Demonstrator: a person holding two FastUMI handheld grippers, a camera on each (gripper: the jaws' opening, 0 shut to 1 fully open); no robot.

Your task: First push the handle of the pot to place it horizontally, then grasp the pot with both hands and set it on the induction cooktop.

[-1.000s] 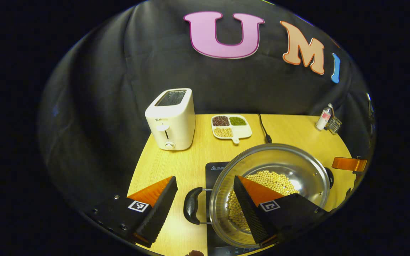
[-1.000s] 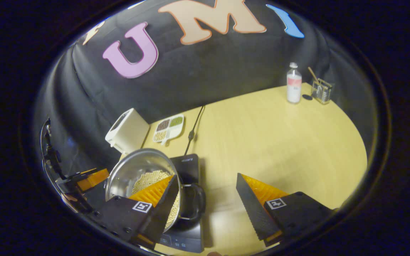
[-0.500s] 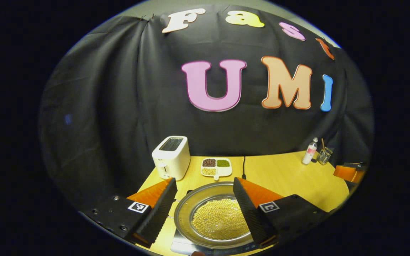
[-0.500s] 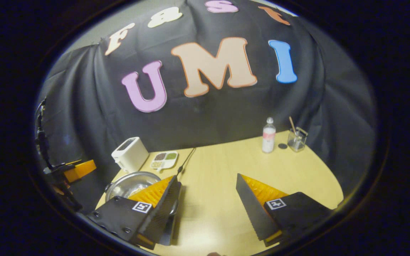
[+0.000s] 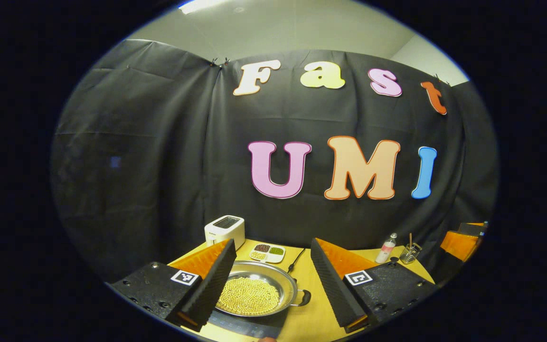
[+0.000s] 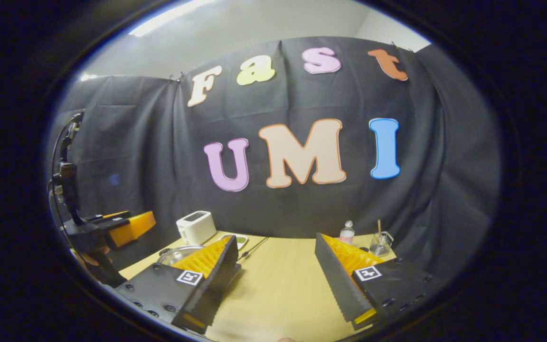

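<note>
While the pot [image 5: 254, 294] apparently sits on the cooktop [image 5: 247, 328], both grippers' fingers [image 5: 216, 280] gape, empty.

From my left tool [image 5: 270, 280], the pot [image 5: 257, 294] sits on the induction cooktop [image 5: 249, 327] between my spread fingers, blocking the near desk [image 5: 309, 313]. Behind it the toaster [image 5: 225, 230], the bean tray [image 5: 267, 253] and a black cable [image 5: 296, 259] crowd the back edge. From my right tool [image 6: 277, 280], I see open desk ahead; only a bottle [image 6: 346, 233] and a glass jar [image 6: 381, 243] stand at the far right.
</note>
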